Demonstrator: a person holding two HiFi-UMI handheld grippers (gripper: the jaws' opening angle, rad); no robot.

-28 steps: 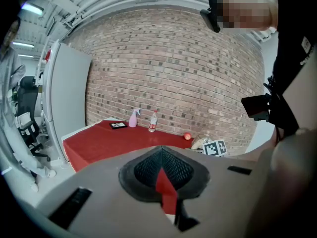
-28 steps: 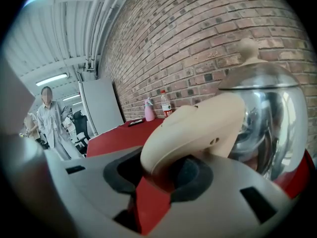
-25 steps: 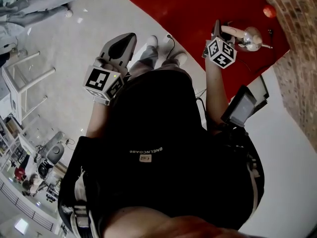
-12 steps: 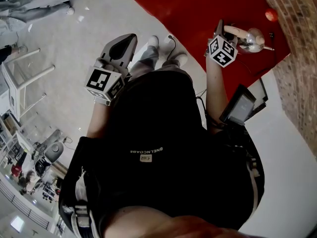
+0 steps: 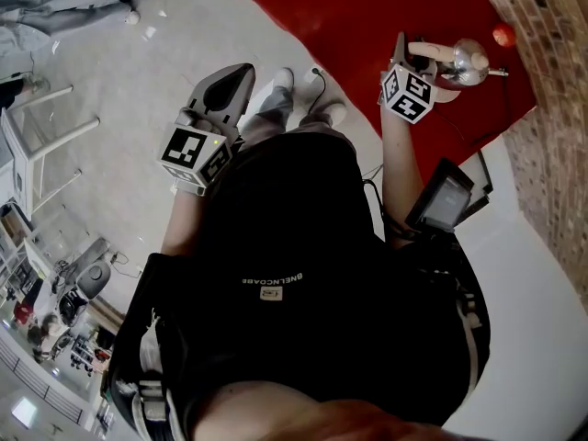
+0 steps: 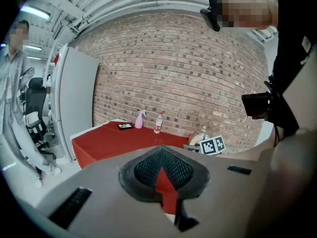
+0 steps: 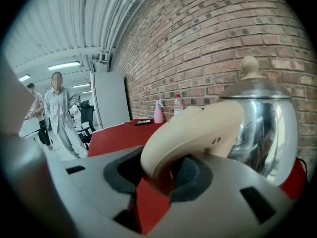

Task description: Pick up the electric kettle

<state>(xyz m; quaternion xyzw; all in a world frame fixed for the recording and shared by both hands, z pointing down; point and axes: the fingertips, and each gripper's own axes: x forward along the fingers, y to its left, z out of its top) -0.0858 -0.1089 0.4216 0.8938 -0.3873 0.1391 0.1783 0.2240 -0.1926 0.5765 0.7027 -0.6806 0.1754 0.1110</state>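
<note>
Left tongs: my left tongs (image 5: 235, 77) hang out over the pale floor (image 5: 119, 90), well apart from the table, their marker cube (image 5: 195, 154) next to my wrist.
Left jaws: pressed together; in the left gripper view the black pads (image 6: 132, 181) meet with nothing between them.
Far end of the table: a pink spray bottle (image 6: 140, 119) and a clear bottle (image 6: 158, 122) stand upright side by side against the brick wall (image 6: 173, 68), with a small dark flat thing (image 6: 124, 126) just to their left.
Table: covered in a red cloth (image 5: 367, 16) that runs up to the wall.
Right tongs: my right tongs (image 7: 163, 175) reach over the near right part of the cloth.
Right jaws: pinching the cream handle (image 7: 198, 130) of the electric kettle (image 7: 262, 128), pads tight on either side of the handle's lower curve.
Kettle: upright, with a shiny steel body, a cream knob (image 7: 249, 64) on the lid, and the spout pointing away from me toward the wall.
Kettle's place: above the red cloth near the brick wall; I cannot tell whether its base touches the cloth.
Beyond the kettle: a small red round thing (image 5: 503, 35) sits close to the bricks.
</note>
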